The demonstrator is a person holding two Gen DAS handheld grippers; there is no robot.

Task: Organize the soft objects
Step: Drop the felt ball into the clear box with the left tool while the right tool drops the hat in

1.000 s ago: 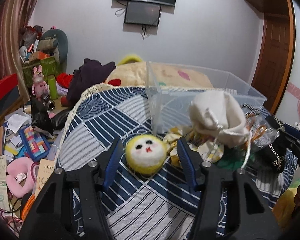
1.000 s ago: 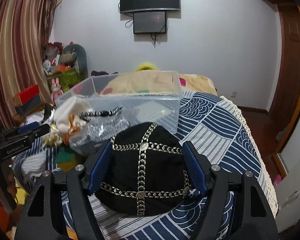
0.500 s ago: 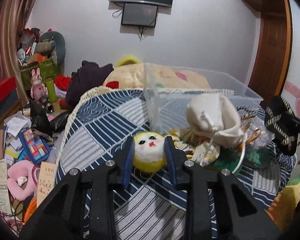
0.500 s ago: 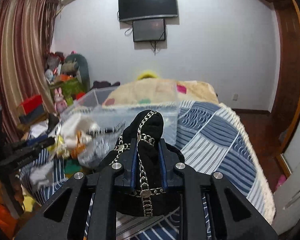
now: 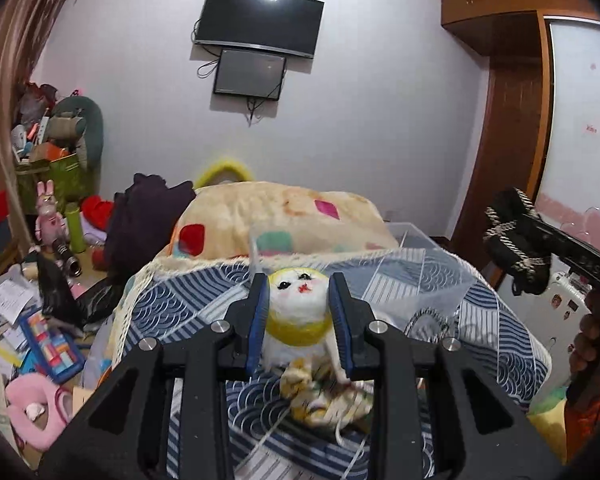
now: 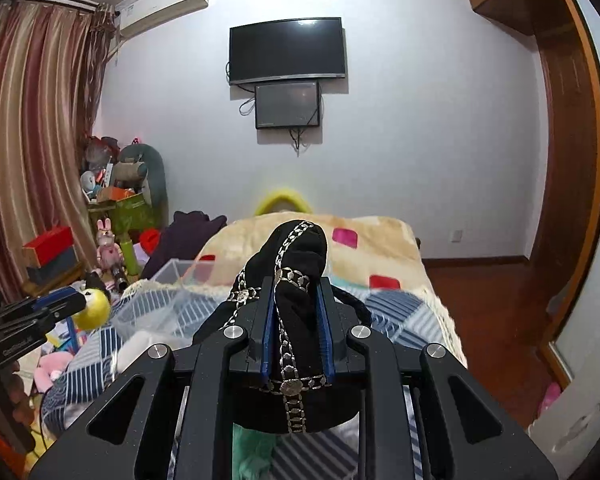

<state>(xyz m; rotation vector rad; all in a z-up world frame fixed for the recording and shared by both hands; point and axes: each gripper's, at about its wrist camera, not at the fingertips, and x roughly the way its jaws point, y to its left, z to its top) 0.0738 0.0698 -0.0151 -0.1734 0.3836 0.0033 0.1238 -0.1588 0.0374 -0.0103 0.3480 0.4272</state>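
Here the left gripper (image 5: 300,316) pinches the plush ball (image 5: 298,308), the right gripper (image 6: 297,330) the black cap (image 6: 296,320), brim hidden.

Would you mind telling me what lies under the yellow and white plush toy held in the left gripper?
Under the plush toy, a crumpled yellow-patterned cloth lies on the blue patterned bedspread. The left gripper covers the rest.

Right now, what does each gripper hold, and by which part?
The left gripper squeezes the yellow-and-white plush ball at its two sides. The right gripper pinches the black chain-trimmed hat through its folded middle.
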